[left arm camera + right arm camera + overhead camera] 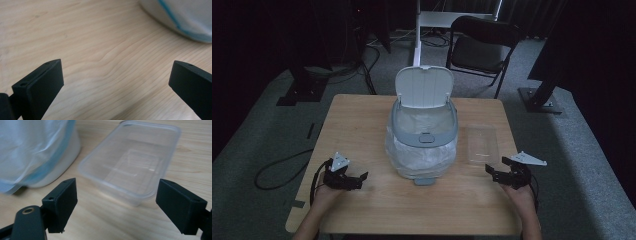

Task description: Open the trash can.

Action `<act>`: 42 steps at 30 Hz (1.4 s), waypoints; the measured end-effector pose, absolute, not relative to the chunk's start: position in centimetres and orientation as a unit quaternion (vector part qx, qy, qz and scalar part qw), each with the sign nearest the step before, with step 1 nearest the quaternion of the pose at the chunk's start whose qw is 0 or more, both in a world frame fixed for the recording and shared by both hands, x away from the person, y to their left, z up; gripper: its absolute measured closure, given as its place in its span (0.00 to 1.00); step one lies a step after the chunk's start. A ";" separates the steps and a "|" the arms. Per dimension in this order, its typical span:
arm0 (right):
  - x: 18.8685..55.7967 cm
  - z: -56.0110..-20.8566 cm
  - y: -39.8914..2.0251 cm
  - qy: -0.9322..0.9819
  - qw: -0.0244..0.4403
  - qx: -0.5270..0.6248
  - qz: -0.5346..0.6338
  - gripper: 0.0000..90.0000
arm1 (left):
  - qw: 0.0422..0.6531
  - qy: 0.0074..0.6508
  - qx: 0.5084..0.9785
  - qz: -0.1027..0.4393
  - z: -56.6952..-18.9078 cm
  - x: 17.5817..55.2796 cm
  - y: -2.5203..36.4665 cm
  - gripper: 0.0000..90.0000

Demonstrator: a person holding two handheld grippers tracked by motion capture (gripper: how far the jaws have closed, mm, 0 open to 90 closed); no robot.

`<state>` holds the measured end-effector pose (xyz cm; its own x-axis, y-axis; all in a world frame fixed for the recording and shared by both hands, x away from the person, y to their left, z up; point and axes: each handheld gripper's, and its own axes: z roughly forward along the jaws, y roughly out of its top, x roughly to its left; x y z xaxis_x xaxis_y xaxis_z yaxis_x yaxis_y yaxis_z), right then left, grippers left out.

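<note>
**Open jaws faced an empty clear tub beside the lined bin**

The right gripper (116, 205) stood with its jaws spread wide and nothing between them, the clear plastic container (132, 162) lying just ahead of them and slightly to the far side, empty and upright on the wooden table (105, 225). The white bin (424, 145), lid up and lined with a loose plastic bag (30, 150), sat off the left jaw. The left gripper (116, 82) was likewise wide open and empty over bare wood, the bin's bag at the upper right beyond its right jaw.

The likely trouble was the container itself: thin, slick walls might flex or slide away if the jaws closed on a rim off-centre. A swing toward the bin could also snag the loose bag and drag it.
</note>
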<state>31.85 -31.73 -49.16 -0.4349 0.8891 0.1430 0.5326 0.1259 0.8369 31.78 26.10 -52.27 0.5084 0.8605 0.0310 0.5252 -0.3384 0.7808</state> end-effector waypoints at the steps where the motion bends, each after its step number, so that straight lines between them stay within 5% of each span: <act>1: 31.8 -49.2 -31.7 0.723 0.202 0.492 0.442 0.19 | 0.368 0.444 0.785 0.226 -52.4 31.8 26.2 0.01; 14: 36.4 -50.0 -32.5 0.705 0.193 0.553 0.400 0.19 | 0.325 0.482 0.783 0.222 -54.4 32.5 27.3 0.01; 33: 41.6 -50.9 -33.2 0.668 0.117 0.618 0.398 0.22 | 0.299 0.518 0.774 0.211 -54.6 33.1 27.8 0.01; 42: 42.4 -51.0 -33.6 0.651 0.075 0.626 0.423 0.41 | 0.299 0.517 0.774 0.210 -54.6 33.1 27.8 0.01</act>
<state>42.38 -33.64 -51.02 -0.2058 0.8778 0.4326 0.7514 -0.1414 0.6445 33.12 27.76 -54.64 0.3759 0.9265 0.0159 0.6747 -0.2854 0.6807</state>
